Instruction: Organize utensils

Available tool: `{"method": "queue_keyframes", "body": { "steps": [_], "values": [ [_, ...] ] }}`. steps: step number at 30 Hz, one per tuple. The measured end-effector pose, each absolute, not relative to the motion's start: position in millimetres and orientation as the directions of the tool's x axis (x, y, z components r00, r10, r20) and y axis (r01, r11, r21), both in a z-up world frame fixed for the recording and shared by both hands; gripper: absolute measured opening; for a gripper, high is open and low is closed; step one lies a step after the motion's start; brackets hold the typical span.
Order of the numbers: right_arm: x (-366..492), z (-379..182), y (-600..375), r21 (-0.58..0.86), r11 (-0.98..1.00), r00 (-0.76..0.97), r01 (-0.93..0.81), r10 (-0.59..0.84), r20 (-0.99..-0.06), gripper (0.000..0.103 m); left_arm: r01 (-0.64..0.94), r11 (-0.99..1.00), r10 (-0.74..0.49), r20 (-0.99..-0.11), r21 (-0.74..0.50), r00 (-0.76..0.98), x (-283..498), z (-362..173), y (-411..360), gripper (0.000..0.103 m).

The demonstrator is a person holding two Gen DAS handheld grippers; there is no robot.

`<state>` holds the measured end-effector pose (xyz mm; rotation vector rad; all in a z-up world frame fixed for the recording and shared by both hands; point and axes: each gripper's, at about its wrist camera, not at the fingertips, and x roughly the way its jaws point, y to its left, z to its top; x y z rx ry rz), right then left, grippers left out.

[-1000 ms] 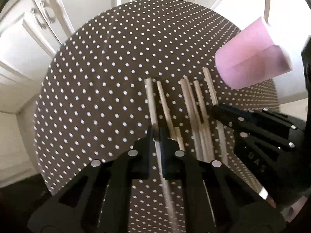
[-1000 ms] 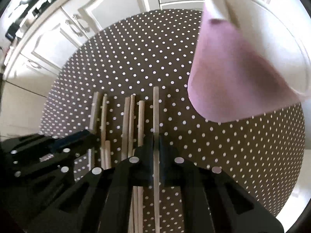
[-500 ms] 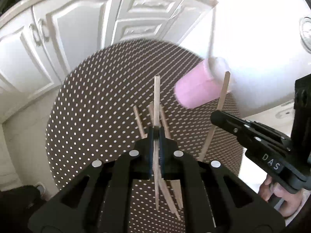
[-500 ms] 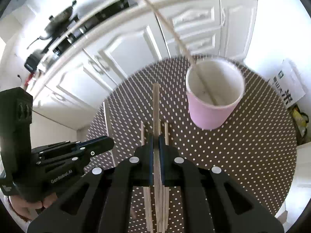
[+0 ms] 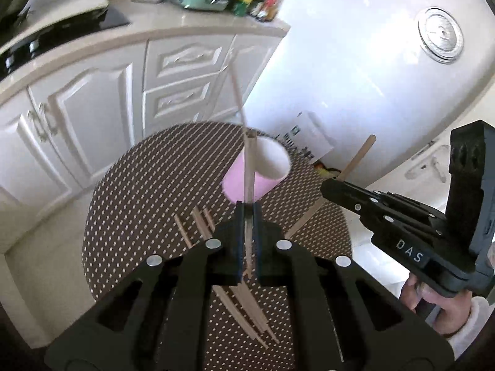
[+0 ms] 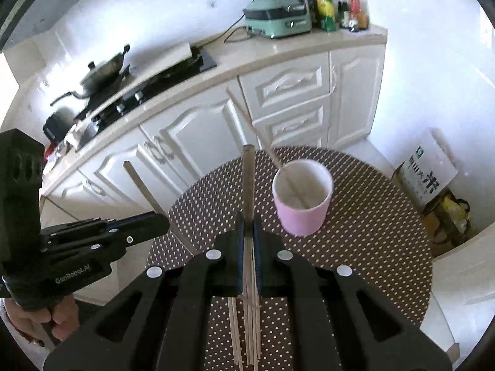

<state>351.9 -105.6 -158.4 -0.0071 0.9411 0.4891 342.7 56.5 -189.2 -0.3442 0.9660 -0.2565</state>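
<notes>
- Chopsticks are the task's things: each gripper holds one wooden stick up off the round polka-dot table [image 6: 371, 232]
- Left gripper [image 5: 247, 216]: jaws pinched tight on a chopstick [image 5: 249, 167], which points up and away, its far end in front of the pink cup [image 5: 256, 176] in the left wrist view
- Right gripper [image 6: 247, 225]: jaws likewise clamped on its own chopstick [image 6: 248, 179], upright in its camera, just left of the cup's rim
- Pink cup stands upright on the table, white inside, with two thin sticks [image 6: 263, 136] already leaning in it, their tops slanting out toward the cabinets [image 6: 201, 142]
- Loose chopsticks [image 5: 198, 225] lie side by side on the table under both grippers, partly hidden by the fingers
- Person's hands grip both handles; the right hand [image 5: 439, 306] shows at the left camera's lower right edge
- Beyond the table: white cabinets, a counter with a hob, a wok [image 6: 102, 74], a green appliance [image 6: 275, 21] and bottles
</notes>
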Motion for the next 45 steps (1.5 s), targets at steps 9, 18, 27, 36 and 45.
{"method": "queue_keyframes", "body": {
  "steps": [9,18,27,36,45],
  "values": [
    [370,-101,-130,0.177,0.905,0.607,-0.386,0.394,-0.690,0.004,0.144,0.913,-0.381,-0.671,-0.382,0.637,357,-130,42,0.005],
    [397,-82,-141,0.150,0.916,0.678,-0.373,0.379,-0.630,0.004,0.158,0.926,-0.346,-0.607,-0.342,0.715,387,-91,32,0.005],
    [420,-103,-145,0.130,0.927,0.687,-0.352,0.350,-0.637,0.004,0.123,0.948,-0.287,-0.624,-0.293,0.727,413,-109,18,0.005],
    [424,-138,-153,0.141,0.936,0.636,-0.322,0.324,-0.701,0.004,0.102,0.950,-0.284,-0.688,-0.294,0.668,416,-155,12,0.005],
    [419,-163,-156,0.160,0.943,0.582,-0.293,0.308,-0.753,0.005,0.102,0.951,-0.293,-0.742,-0.292,0.603,407,-184,9,0.005]
  ]
}}
